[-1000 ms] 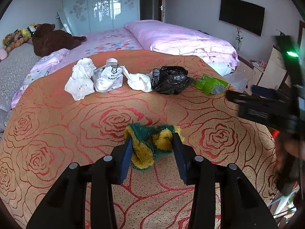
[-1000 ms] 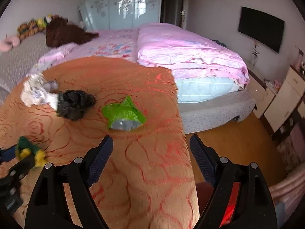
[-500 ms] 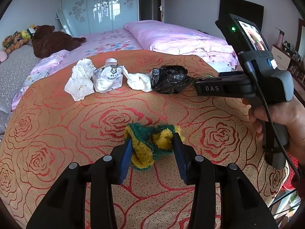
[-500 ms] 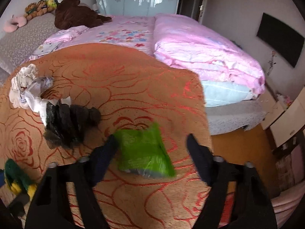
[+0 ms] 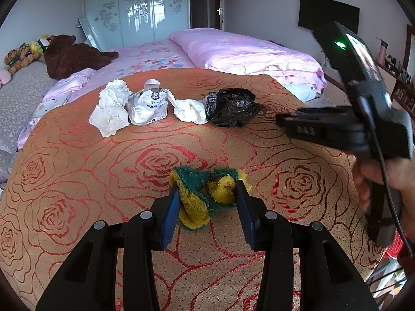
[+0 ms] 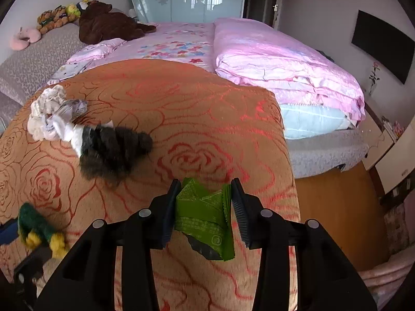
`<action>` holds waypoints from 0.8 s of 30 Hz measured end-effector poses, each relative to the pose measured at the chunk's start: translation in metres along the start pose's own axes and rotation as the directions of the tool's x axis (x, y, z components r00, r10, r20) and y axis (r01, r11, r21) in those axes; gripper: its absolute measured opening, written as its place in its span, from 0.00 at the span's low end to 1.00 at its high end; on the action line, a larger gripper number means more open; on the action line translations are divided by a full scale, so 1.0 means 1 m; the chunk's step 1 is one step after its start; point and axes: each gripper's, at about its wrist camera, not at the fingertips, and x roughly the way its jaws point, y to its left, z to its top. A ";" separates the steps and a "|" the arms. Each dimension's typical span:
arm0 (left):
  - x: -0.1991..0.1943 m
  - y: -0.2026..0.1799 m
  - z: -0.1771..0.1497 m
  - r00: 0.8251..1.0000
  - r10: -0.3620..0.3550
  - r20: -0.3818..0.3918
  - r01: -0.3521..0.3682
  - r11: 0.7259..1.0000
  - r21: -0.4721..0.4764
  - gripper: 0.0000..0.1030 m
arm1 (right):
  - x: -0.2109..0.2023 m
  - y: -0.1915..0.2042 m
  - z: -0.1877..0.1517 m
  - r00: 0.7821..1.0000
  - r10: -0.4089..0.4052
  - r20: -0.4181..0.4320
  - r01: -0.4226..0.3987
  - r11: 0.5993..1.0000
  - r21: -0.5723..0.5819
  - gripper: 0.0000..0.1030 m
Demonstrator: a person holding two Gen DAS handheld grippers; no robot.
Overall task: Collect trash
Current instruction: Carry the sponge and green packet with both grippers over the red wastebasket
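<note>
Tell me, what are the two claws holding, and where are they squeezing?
The left claw squeezes a crumpled green-and-yellow scrubbing sponge by its two sides. The right claw, jaws closing, pinches a green snack wrapper by its side edges.

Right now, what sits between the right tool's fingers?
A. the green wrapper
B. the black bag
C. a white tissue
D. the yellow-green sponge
A: in the right wrist view the green wrapper is crumpled between the closing fingers of the right tool; the black bag lies apart on the cloth.
</note>
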 end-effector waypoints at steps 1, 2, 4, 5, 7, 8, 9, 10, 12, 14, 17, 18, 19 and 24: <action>0.000 0.000 0.000 1.000 0.001 0.000 -0.001 1.000 0.000 0.39 | -0.003 0.000 -0.003 1.000 0.003 0.000 -0.003 1.000 0.005 0.38; -0.001 0.000 0.000 1.000 0.003 0.000 -0.003 1.000 0.000 0.39 | -0.008 -0.001 -0.008 1.000 0.010 0.003 -0.010 1.000 0.016 0.38; -0.001 0.000 -0.001 1.000 0.004 -0.001 -0.004 1.000 -0.002 0.39 | -0.014 -0.001 -0.015 1.000 0.018 0.005 -0.018 0.999 0.028 0.38; -0.002 0.000 -0.001 1.000 0.004 -0.002 -0.004 1.000 -0.002 0.39 | -0.019 -0.001 -0.020 1.000 0.021 0.004 -0.021 0.999 0.038 0.38; -0.003 -0.001 -0.001 1.000 0.005 -0.003 -0.005 1.000 -0.002 0.39 | -0.025 -0.001 -0.028 1.000 0.029 0.004 -0.029 0.998 0.053 0.38; -0.003 -0.001 -0.001 1.000 0.005 -0.003 -0.005 1.000 -0.002 0.39 | -0.030 0.000 -0.033 0.999 0.034 0.006 -0.034 0.997 0.063 0.38; -0.003 -0.001 -0.001 1.000 0.006 -0.003 -0.006 1.000 -0.001 0.39 | -0.032 -0.002 -0.037 0.999 0.036 0.007 -0.036 0.997 0.067 0.38; -0.003 -0.001 -0.001 1.000 0.006 -0.003 -0.006 1.000 -0.001 0.39 | -0.036 -0.001 -0.040 0.999 0.034 0.009 -0.035 0.997 0.072 0.38; -0.005 -0.002 -0.002 1.000 0.005 -0.004 -0.005 1.000 -0.001 0.38 | -0.044 0.001 -0.048 1.000 0.022 0.014 -0.023 0.997 0.074 0.38; -0.007 -0.002 -0.003 1.000 0.002 -0.004 -0.002 1.000 -0.001 0.38 | -0.054 0.004 -0.054 1.000 0.012 0.026 -0.014 0.997 0.077 0.38; -0.010 -0.003 -0.005 1.000 -0.003 -0.005 0.003 1.000 0.000 0.38 | -0.067 0.006 -0.062 0.999 -0.011 0.047 0.007 0.997 0.080 0.38; -0.011 -0.004 -0.006 1.000 -0.005 -0.005 0.005 1.000 0.000 0.38 | -0.072 0.007 -0.065 0.998 -0.019 0.055 0.014 0.996 0.083 0.38; -0.012 -0.005 -0.007 1.000 -0.008 -0.005 0.008 1.000 0.000 0.38 | -0.075 0.006 -0.067 0.998 -0.024 0.060 0.018 0.996 0.087 0.38; -0.017 -0.011 -0.007 1.000 -0.019 0.003 0.019 1.000 0.010 0.38 | -0.095 0.001 -0.074 0.995 -0.034 0.089 0.023 0.993 0.114 0.38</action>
